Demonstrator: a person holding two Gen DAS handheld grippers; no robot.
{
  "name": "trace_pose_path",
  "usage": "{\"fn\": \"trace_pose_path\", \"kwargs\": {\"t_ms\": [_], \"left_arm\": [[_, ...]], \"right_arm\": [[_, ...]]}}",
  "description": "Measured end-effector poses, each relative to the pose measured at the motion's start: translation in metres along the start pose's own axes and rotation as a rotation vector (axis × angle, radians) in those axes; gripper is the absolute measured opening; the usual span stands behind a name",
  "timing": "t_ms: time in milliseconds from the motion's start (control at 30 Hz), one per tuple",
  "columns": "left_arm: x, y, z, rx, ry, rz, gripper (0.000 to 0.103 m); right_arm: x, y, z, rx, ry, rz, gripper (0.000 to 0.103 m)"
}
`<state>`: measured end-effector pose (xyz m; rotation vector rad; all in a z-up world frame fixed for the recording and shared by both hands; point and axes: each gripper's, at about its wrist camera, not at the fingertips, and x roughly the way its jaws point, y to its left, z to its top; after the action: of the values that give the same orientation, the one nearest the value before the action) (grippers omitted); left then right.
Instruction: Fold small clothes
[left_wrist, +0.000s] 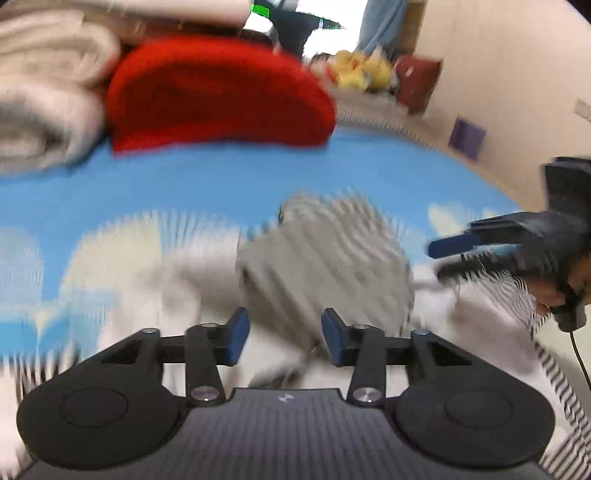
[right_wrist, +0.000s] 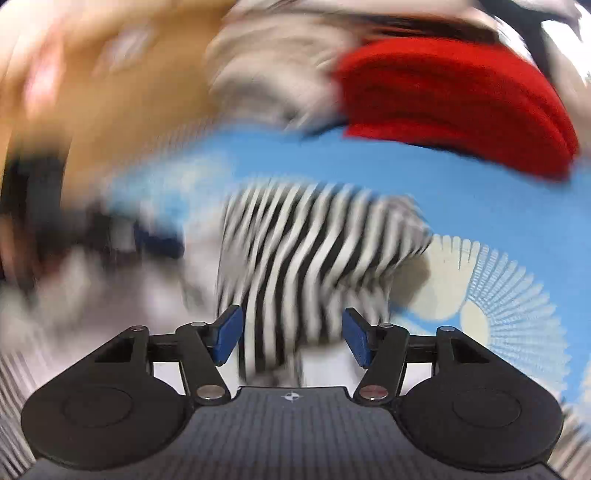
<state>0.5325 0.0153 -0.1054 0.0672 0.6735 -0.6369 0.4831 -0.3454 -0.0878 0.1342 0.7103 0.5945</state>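
My left claw (left_wrist: 285, 336) and right claw (right_wrist: 291, 336) both stood spread, pinching nothing. The striped garment (right_wrist: 314, 251) lay at twelve o'clock from each, on the blue sheet (left_wrist: 221, 177).

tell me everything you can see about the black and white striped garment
The striped garment is a small piece of soft fabric with narrow black and white stripes, motion-blurred in both views. It lies bunched in a rumpled mound on the blue and cream patterned bedcover, not yet folded flat. It sits just ahead of the open right tongs, which do not grip it. More striped fabric trails near the frame edges. The left wrist view shows it greyer.
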Motion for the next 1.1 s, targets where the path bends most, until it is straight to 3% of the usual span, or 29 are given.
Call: {"fn": "trace_pose_path", "kwargs": {"t_ms": [67,100,167,200,233,267,300,333,367,400,433,467,500,533,567,600,667,733,833,967,1033,1100], "left_arm": [[0.022,-0.006,0.026,0.044,0.003,-0.046,0.072],[0.032,-0.009,0.03,0.06,0.023,-0.084,0.083],[0.061,-0.02,0.04,0.134,0.09,-0.128,0.084],[0.073,-0.029,0.04,0.177,0.132,-0.131,0.082],[0.089,-0.038,0.042,0.241,0.19,-0.125,0.055],[0.103,-0.044,0.044,0.293,0.24,-0.119,0.033],[0.118,-0.048,0.05,0.336,0.282,-0.097,0.009],[0.122,-0.047,0.054,0.336,0.268,-0.059,0.01],[0.129,-0.041,0.069,0.297,0.203,0.02,0.012],[0.134,-0.03,0.087,0.22,0.123,0.125,0.021],[0.137,-0.014,0.105,0.104,0.039,0.26,0.072],[0.139,0.004,0.119,-0.031,-0.038,0.405,0.1],[0.135,0.02,0.124,-0.153,-0.128,0.521,0.102],[0.129,0.032,0.123,-0.222,-0.182,0.549,0.103],[0.123,0.048,0.12,-0.282,-0.199,0.528,0.103],[0.117,0.061,0.117,-0.323,-0.176,0.49,0.103],[0.099,0.082,0.106,-0.358,-0.116,0.408,0.103],[0.066,0.093,0.08,-0.335,-0.102,0.377,0.103],[0.002,0.101,0.033,-0.273,-0.06,0.421,0.103],[-0.076,0.128,-0.03,-0.171,-0.013,0.617,0.103],[-0.103,0.144,-0.054,-0.18,0.021,0.695,0.103],[-0.127,0.152,-0.071,-0.202,0.034,0.699,0.103]], "right_arm": [[0.012,-0.025,0.026,0.155,-0.068,-0.091,0.073],[0.028,-0.038,0.037,0.245,-0.056,-0.146,0.076],[0.069,-0.067,0.05,0.486,0.078,-0.143,0.075],[0.088,-0.075,0.053,0.576,0.159,-0.105,0.065],[0.101,-0.071,0.056,0.603,0.227,-0.075,0.05],[0.11,-0.056,0.067,0.479,0.244,-0.079,0.015],[0.109,-0.038,0.078,0.349,0.207,-0.132,0.004],[0.106,-0.023,0.092,0.258,0.147,-0.171,0.004],[0.101,-0.016,0.111,0.25,0.076,-0.187,0.003],[0.095,-0.015,0.132,0.283,-0.027,-0.231,0.003],[0.088,-0.013,0.15,0.31,-0.171,-0.295,0.005],[0.078,-0.007,0.162,0.305,-0.35,-0.354,0.014],[0.073,0.0,0.169,0.263,-0.468,-0.405,0.055],[0.077,0.005,0.175,0.22,-0.497,-0.45,0.083],[0.082,0.01,0.179,0.185,-0.446,-0.485,0.102],[0.085,0.012,0.177,0.154,-0.401,-0.485,0.094],[0.079,0.015,0.157,0.123,-0.337,-0.459,0.094],[0.065,0.014,0.129,0.163,-0.316,-0.427,0.094],[0.014,0.022,0.058,0.221,-0.24,-0.365,0.094],[-0.064,0.051,-0.004,0.317,-0.202,-0.339,0.094],[-0.096,0.07,-0.03,0.384,-0.176,-0.352,0.095],[-0.119,0.089,-0.058,0.459,-0.177,-0.373,0.095]]}}
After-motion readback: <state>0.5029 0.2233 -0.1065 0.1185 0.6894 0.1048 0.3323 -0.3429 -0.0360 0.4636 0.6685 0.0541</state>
